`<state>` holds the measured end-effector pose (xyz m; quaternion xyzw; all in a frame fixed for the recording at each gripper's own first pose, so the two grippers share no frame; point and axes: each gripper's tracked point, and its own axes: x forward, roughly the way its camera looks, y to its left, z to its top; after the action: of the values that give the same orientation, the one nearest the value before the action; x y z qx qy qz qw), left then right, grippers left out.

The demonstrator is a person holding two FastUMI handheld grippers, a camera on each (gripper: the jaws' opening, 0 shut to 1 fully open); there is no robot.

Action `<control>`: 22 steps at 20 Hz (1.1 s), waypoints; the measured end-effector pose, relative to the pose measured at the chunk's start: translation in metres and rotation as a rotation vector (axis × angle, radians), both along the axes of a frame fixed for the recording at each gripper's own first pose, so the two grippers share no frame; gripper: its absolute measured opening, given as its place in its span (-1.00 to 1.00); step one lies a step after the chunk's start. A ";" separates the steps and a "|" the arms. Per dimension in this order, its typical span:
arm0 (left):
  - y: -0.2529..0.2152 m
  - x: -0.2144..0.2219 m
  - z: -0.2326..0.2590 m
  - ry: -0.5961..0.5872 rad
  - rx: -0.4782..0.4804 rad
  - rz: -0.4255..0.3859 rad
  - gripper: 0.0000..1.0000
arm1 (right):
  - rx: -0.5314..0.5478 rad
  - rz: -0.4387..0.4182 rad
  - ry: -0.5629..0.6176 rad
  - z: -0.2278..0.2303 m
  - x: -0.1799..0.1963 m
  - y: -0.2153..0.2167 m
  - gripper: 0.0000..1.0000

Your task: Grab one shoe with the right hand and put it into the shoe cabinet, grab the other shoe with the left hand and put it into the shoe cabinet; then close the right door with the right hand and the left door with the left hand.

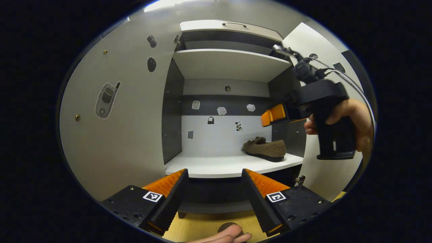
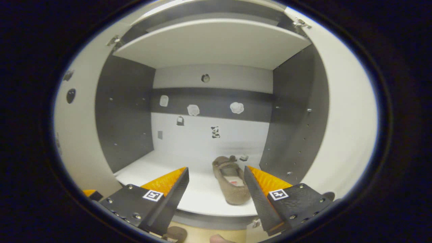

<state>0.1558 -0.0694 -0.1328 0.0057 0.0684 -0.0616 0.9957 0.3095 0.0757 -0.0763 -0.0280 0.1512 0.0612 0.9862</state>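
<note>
A brown fuzzy shoe (image 1: 265,148) lies on the right side of the cabinet's lower shelf (image 1: 216,165), toe towards the back wall. In the right gripper view the same shoe (image 2: 231,182) lies on the shelf just beyond my right gripper (image 2: 216,168), which is open and holds nothing. From the left gripper view, the right gripper (image 1: 271,116) hangs above the shoe, held by a hand (image 1: 351,118). My left gripper (image 1: 214,172) stands open and empty before the shelf's front edge. A brown rounded thing (image 2: 176,233) lies low on the floor; I cannot tell what it is.
Both cabinet doors stand open: the left door (image 1: 128,118) with a phone sticker, the right door (image 1: 314,44) behind the right gripper. An upper shelf (image 1: 229,62) roofs the compartment. Fingers of a hand (image 1: 229,238) show over the wooden floor (image 1: 202,226).
</note>
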 end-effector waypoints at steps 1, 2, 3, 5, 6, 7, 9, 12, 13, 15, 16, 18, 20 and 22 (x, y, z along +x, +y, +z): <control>-0.002 -0.001 -0.004 0.014 0.009 0.000 0.92 | 0.023 0.021 -0.032 0.008 -0.021 0.004 0.96; -0.002 -0.003 -0.010 0.030 0.018 0.003 0.92 | 0.049 0.039 -0.070 0.016 -0.037 0.007 0.97; -0.001 -0.004 -0.015 0.043 0.015 0.013 0.93 | 0.081 0.053 -0.114 0.025 -0.053 0.009 0.99; -0.002 -0.008 -0.032 0.075 0.013 0.011 0.92 | 0.127 0.065 -0.192 0.037 -0.083 0.008 0.96; 0.000 -0.010 -0.047 0.107 0.009 0.014 0.93 | 0.141 0.073 -0.223 0.041 -0.098 0.007 0.96; 0.002 -0.012 -0.060 0.129 0.006 0.013 0.93 | 0.146 0.069 -0.251 0.043 -0.110 0.006 0.97; 0.006 -0.025 -0.090 0.177 -0.005 0.012 0.94 | 0.129 0.045 -0.298 0.043 -0.128 -0.001 0.96; 0.014 -0.038 -0.145 0.285 -0.021 0.025 0.94 | 0.106 0.020 -0.371 0.043 -0.153 -0.006 0.96; 0.015 -0.043 -0.161 0.311 -0.027 0.021 0.95 | 0.100 0.017 -0.383 0.038 -0.158 -0.005 0.96; 0.018 -0.053 -0.186 0.356 -0.036 0.018 0.95 | 0.106 0.011 -0.401 0.031 -0.171 -0.006 0.96; 0.018 -0.057 -0.197 0.370 -0.044 0.010 0.95 | 0.114 0.012 -0.404 0.026 -0.178 -0.005 0.96; 0.019 -0.069 -0.222 0.416 -0.040 0.006 0.96 | 0.136 0.010 -0.389 0.012 -0.189 -0.004 0.96; 0.018 -0.076 -0.245 0.449 -0.047 0.001 0.96 | 0.147 0.007 -0.375 -0.002 -0.200 -0.002 0.96; 0.016 -0.086 -0.270 0.497 -0.056 -0.004 0.96 | 0.142 -0.028 -0.372 -0.016 -0.209 -0.007 0.96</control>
<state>0.0700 -0.0533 -0.4031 -0.0374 0.3096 -0.0649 0.9479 0.1007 0.0687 -0.0924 0.0330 -0.0380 0.0519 0.9974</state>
